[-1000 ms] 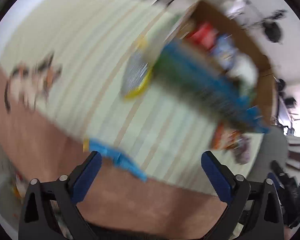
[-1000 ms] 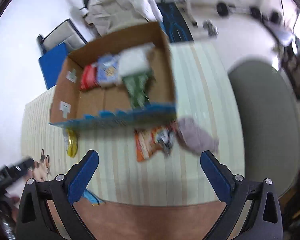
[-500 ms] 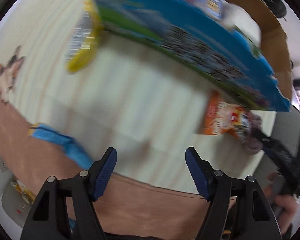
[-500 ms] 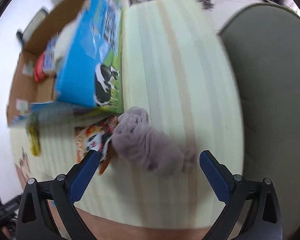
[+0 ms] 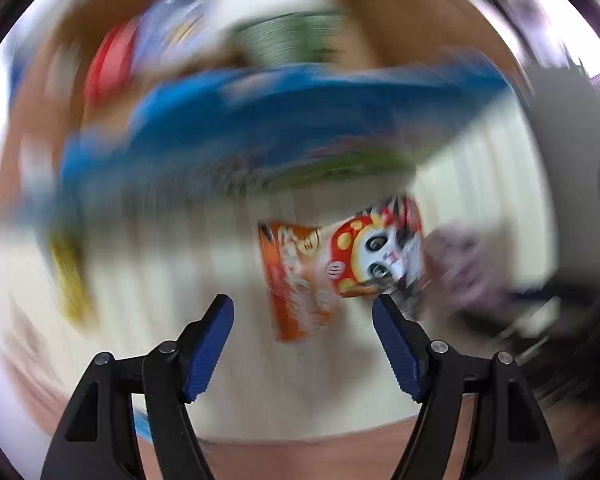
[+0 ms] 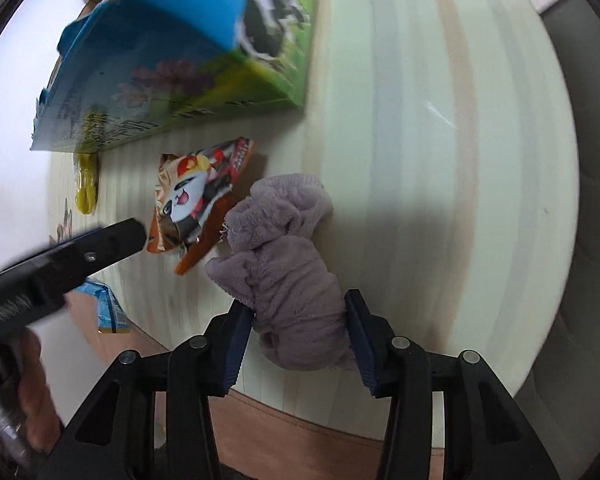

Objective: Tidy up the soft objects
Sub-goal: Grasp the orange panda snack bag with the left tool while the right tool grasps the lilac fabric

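A crumpled purple-grey cloth (image 6: 284,264) lies on the striped mat; it also shows blurred in the left wrist view (image 5: 460,264). My right gripper (image 6: 298,310) stands around the cloth's near end, with both blue pads against it. An orange snack bag with a cartoon face (image 5: 332,272) lies just ahead of my left gripper (image 5: 302,310), which is open and empty; the bag also shows in the right wrist view (image 6: 192,196), with the left gripper (image 6: 112,240) beside it. The blue-sided cardboard box (image 6: 180,60) holds several packets.
A yellow packet (image 6: 86,184) lies by the box's left corner. A blue packet (image 6: 108,308) lies at the mat's near edge. The striped mat (image 6: 440,160) ends at a grey cushion (image 6: 596,200) on the right. The left wrist view is heavily motion-blurred.
My right gripper has come down over the purple cloth and narrowed onto it. My left gripper has swung right toward the orange snack bag and narrowed somewhat.
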`<state>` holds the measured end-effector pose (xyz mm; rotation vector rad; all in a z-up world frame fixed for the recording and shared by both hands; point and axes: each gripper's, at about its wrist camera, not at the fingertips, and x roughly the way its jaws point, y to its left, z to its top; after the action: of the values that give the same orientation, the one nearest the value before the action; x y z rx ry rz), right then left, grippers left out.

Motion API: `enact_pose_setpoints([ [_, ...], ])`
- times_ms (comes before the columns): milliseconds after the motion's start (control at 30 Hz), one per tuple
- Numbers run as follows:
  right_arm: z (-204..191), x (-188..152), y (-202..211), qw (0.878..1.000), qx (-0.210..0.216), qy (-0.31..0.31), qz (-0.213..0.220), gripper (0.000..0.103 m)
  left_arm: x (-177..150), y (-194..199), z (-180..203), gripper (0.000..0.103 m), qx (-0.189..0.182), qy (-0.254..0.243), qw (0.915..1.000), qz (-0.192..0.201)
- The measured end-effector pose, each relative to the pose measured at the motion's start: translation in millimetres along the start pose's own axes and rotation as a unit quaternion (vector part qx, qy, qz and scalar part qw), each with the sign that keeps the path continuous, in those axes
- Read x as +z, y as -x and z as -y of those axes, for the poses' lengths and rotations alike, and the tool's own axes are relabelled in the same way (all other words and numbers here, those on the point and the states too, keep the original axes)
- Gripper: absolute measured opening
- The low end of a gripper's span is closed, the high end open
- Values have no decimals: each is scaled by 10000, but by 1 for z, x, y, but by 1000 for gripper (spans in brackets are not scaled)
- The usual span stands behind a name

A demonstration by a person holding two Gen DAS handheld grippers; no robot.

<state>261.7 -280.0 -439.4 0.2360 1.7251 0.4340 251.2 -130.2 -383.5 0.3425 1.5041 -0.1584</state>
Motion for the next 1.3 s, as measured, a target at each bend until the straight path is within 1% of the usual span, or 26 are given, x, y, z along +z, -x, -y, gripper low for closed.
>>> enact_pose_setpoints([
  [67,10,-3,5,9999,12,-124,-5,50,-4,-3,23,71,574,-1095,9922,182],
  [100,11,-9,5,9999,-18,-129,-6,51,-5,-7,32,71,792,-1476,9857,172],
  [133,13,-11,7,9999,-53,-138,-5,52,-5,-10,38,71,852,-1735,9810,163],
  [167,17,-14,9,9999,-64,-152,-2,52,-5,-13,45,71,846,-1727,9811,221],
  [267,23,-20,11,9997,-65,-232,14,52,0,-23,65,71,986,-2216,9700,166],
  [333,25,-25,11,9996,-88,-267,1,52,1,-29,75,69,972,-2386,9662,91],
  [367,25,-26,11,9995,-103,-292,-13,52,3,-31,78,63,934,-2395,9663,97],
  [400,25,-28,11,9995,-123,-301,-34,52,6,-32,79,50,818,-2315,9694,22],
  [467,25,-32,13,9994,-196,-286,-42,52,9,-33,72,47,552,-1781,9823,-176],
  [533,23,-35,17,9992,-292,-255,-4,52,7,-33,54,46,38,-921,9945,-507],
  [567,20,-35,19,9991,-342,-230,33,52,2,-35,45,46,-124,-555,9957,-734],
  [600,17,-36,19,9991,-383,-197,54,52,-6,-38,33,46,-435,-36,9938,-1024],
  [633,12,-34,18,9989,-426,-156,62,52,-16,-41,22,46,-820,400,9879,-1255],
  [667,8,-35,17,9989,-458,-125,58,52,-32,-45,9,46,-1308,927,9750,-1538],
  [700,5,-37,16,9988,-478,-97,42,52,-43,-47,0,46,-1537,1255,9661,-1652],
  [800,-4,-40,11,9989,-460,10,-14,52,-71,-43,-23,46,-2206,1895,9459,-1441],
  [833,-7,-40,9,9989,-459,35,-42,55,-77,-41,-29,50,-2548,2054,9353,-1344],
  [867,-10,-42,5,9988,-469,66,-85,58,-81,-39,-30,55,-2742,2131,9284,-1325],
  [900,-14,-41,3,9988,-470,86,-102,62,-83,-38,-33,62,-2795,2214,9248,-1329],
  [967,-17,-41,1,9987,-494,111,-109,62,-86,-30,-35,62,-2656,2191,9307,-1236],
  [1000,-20,-40,0,9986,-501,111,-104,62,-83,-23,-33,62,-2480,2095,9391,-1127],
  [1067,-24,-33,3,9987,-491,96,-68,62,-74,-8,-33,62,-1994,1727,9609,-838],
  [1100,-27,-29,5,9988,-486,87,-34,62,-48,0,-43,62,-1705,1450,9719,-732],
  [1167,-27,-27,13,9984,-549,117,65,62,-34,7,-27,62,-1121,774,9892,-546],
  [1233,-28,-28,21,9971,-698,204,211,62,-26,2,0,63,-856,128,9945,-581],
  [1300,-26,-27,27,9959,-796,281,311,62,-18,-9,28,64,-791,-325,9938,-714],
])
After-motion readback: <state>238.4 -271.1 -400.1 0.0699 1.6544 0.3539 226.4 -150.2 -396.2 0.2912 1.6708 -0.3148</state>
